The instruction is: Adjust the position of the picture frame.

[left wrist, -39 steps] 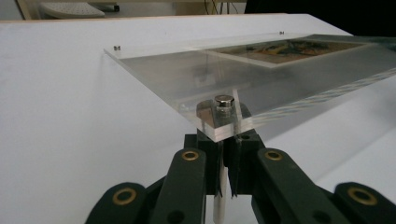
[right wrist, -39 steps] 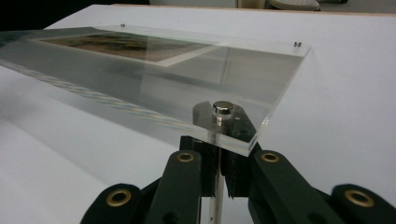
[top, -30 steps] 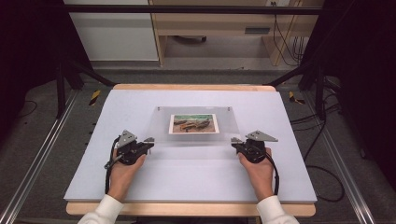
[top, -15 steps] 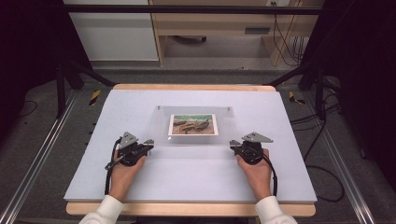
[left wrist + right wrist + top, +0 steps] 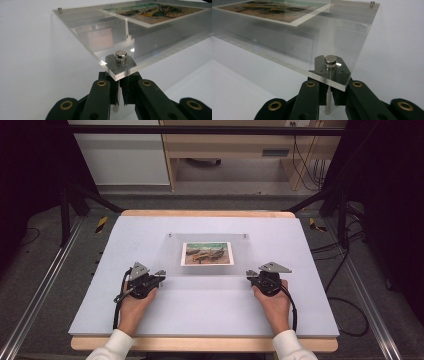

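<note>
**Two grippers hold the clear picture frame by its near corners**

The clear frame (image 5: 207,255) lies in the middle of the white table (image 5: 300,310). Inside it is a small picture (image 5: 207,253) in brown and green colours. No words can be read on it. A small silver stud (image 5: 120,54) sits in each corner of the frame.

The left gripper (image 5: 159,274) is at the near left corner. Its jaws are squeezed together on the thin leg (image 5: 116,100) under the stud. The right gripper (image 5: 248,274) does the same at the near right corner, on the leg (image 5: 327,98) there.

Both hands rest low on the table, with the forearms coming in from the near edge and the grippers pointing at the frame.
</note>
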Action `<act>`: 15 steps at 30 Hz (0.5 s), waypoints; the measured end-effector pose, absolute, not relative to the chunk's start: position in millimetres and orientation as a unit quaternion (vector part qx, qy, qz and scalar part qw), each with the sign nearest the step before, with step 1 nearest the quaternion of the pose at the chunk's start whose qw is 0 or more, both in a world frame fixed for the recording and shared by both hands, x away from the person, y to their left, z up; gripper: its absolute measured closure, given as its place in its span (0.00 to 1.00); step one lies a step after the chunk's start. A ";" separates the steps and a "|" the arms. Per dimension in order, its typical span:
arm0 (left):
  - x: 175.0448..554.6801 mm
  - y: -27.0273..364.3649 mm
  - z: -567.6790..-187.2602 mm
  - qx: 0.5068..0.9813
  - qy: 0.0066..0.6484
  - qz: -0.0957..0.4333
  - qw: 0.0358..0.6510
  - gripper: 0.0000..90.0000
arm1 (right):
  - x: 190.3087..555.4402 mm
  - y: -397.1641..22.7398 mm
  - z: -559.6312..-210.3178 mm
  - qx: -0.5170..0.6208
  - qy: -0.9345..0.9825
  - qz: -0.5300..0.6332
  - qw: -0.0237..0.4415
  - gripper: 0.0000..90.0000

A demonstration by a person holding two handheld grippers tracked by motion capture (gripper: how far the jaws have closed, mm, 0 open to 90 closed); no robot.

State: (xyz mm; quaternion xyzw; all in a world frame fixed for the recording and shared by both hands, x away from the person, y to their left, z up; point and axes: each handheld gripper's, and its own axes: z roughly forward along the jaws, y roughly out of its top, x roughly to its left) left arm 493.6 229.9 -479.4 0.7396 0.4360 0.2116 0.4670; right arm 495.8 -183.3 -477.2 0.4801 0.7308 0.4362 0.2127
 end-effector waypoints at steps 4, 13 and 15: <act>494.6 230.8 -480.1 0.738 0.436 0.213 0.469 0.93 | 495.8 -183.0 -477.7 0.479 0.730 0.439 0.211 0.93; 494.6 231.4 -479.8 0.738 0.437 0.209 0.470 0.93 | 495.0 -183.9 -477.6 0.481 0.729 0.440 0.209 0.91; 494.7 231.6 -479.7 0.739 0.437 0.208 0.469 0.93 | 495.0 -184.1 -477.7 0.481 0.729 0.440 0.209 0.90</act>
